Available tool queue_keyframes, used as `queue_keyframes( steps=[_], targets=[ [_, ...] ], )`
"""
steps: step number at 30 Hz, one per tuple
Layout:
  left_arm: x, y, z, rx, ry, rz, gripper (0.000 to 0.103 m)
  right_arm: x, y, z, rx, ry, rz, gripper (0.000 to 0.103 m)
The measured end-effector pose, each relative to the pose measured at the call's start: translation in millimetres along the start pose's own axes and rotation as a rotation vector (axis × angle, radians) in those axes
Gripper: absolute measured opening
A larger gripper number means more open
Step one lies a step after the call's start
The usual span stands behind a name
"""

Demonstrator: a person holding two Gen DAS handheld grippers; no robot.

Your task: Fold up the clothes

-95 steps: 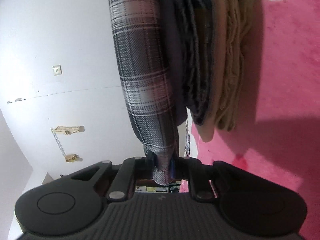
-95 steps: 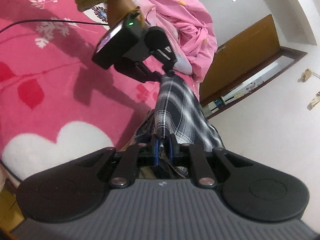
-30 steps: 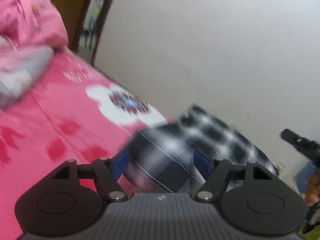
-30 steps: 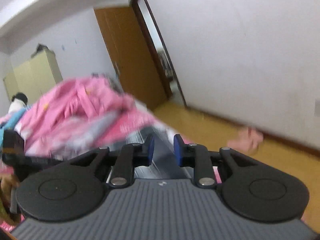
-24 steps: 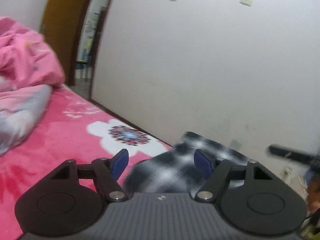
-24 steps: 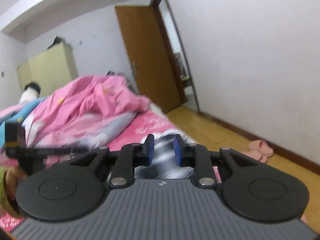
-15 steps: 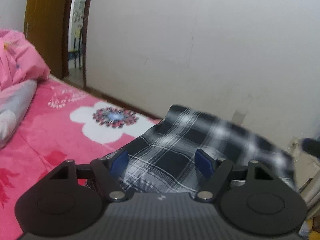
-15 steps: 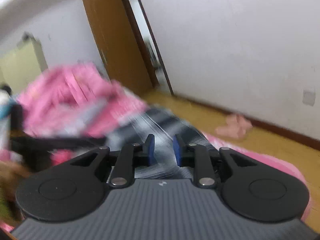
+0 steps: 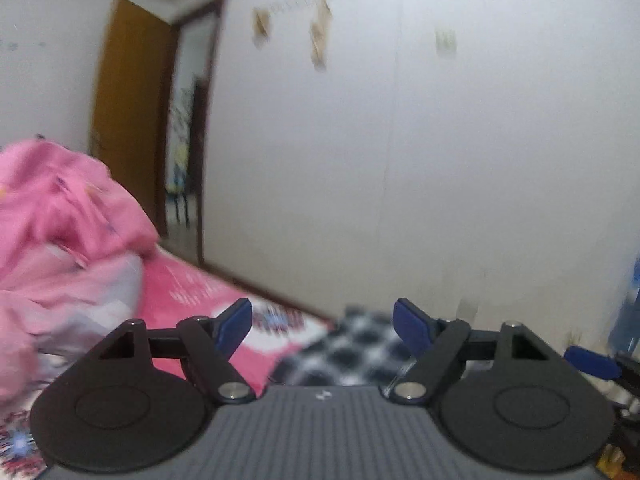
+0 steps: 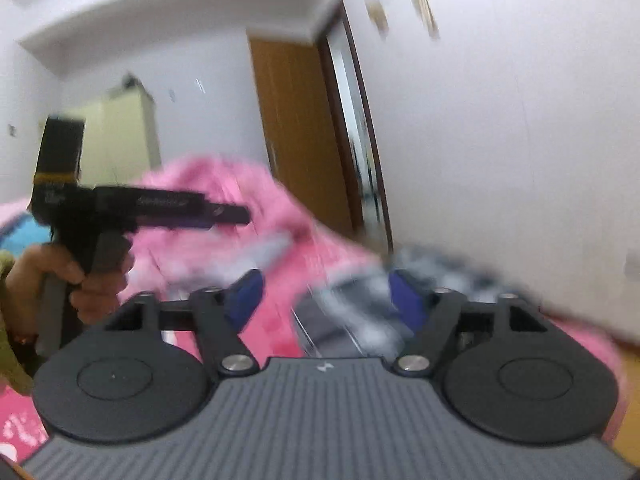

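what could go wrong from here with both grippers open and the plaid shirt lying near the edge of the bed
1. The plaid shirt lies by the edge of the pink bed, near the wall; a careless nudge might slide it off.
2. Both views are blurred by motion, so the open left gripper or right gripper may close on a poor spot or on the blanket too.
3. The right gripper's fingertip shows close beside the left; the two could knock together.

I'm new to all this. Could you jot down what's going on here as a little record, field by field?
Place: bedroom, pink floral blanket on a bed
Garment: plaid shirt lying on the blanket near the wall, blurred
Left gripper: open, holding nothing
Right gripper: open, holding nothing
Also on bed: heap of pink bedding
Background: wooden door, open
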State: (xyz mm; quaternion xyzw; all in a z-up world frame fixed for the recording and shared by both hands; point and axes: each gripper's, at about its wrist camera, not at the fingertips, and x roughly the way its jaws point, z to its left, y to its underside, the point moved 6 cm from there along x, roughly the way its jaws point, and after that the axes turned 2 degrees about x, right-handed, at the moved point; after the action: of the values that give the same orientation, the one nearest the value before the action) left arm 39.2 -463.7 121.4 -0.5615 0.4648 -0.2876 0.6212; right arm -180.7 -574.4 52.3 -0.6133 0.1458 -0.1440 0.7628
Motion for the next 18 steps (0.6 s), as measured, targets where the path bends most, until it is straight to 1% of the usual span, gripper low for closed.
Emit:
queue_keyframes(
  steps=[1, 3, 5, 6, 7, 9, 10, 11, 12, 13, 14, 15, 16, 17, 18],
  targets=[
    [-32, -11, 4, -0.015, -0.007, -0.047, 0.086, -17, -12, 12, -0.017, -0.024, -0.044, 0.081],
    [-92, -31, 10, -0.035, -0.05, -0.128, 0.088, -47, -31, 40, -0.01, -0.121, -0.094, 0.082],
    [-152, -46, 12, -0.029, -0.086, -0.194, 0.09, -74, -46, 67, 0.04, -0.255, -0.11, 0.085],
    [-182, -54, 12, -0.026, -0.105, -0.227, 0.093, -88, -53, 80, 0.084, -0.345, -0.112, 0.087],
    [-208, -60, 10, -0.021, -0.098, -0.247, 0.094, -102, -60, 92, 0.131, -0.44, -0.116, 0.088],
    [-253, -63, 6, -0.042, -0.062, -0.26, 0.096, -131, -74, 116, 0.219, -0.619, -0.123, 0.089],
    [-275, -65, 5, -0.052, -0.045, -0.266, 0.1, -145, -80, 127, 0.258, -0.7, -0.126, 0.091],
    [-297, -67, 3, -0.063, -0.027, -0.273, 0.102, -162, -85, 132, 0.29, -0.76, -0.133, 0.092],
    [-310, -64, 5, -0.067, -0.007, -0.272, 0.103, -179, -90, 134, 0.32, -0.813, -0.141, 0.098],
    [-320, -56, 4, -0.069, -0.028, -0.27, 0.103, -192, -92, 137, 0.339, -0.838, -0.156, 0.102],
    [-330, -48, 3, -0.07, -0.05, -0.269, 0.103, -203, -93, 141, 0.354, -0.852, -0.173, 0.102],
    [-340, -40, 2, -0.072, -0.072, -0.268, 0.103, -211, -91, 143, 0.355, -0.832, -0.183, 0.102],
    [-339, -29, 1, -0.059, -0.123, -0.243, 0.103, -213, -88, 140, 0.347, -0.774, -0.18, 0.102],
    [-341, -20, -1, -0.057, -0.169, -0.222, 0.103, -214, -82, 136, 0.33, -0.683, -0.167, 0.102],
    [-335, -10, -2, -0.08, -0.184, -0.189, 0.103, -216, -75, 132, 0.311, -0.583, -0.15, 0.102]
  ],
)
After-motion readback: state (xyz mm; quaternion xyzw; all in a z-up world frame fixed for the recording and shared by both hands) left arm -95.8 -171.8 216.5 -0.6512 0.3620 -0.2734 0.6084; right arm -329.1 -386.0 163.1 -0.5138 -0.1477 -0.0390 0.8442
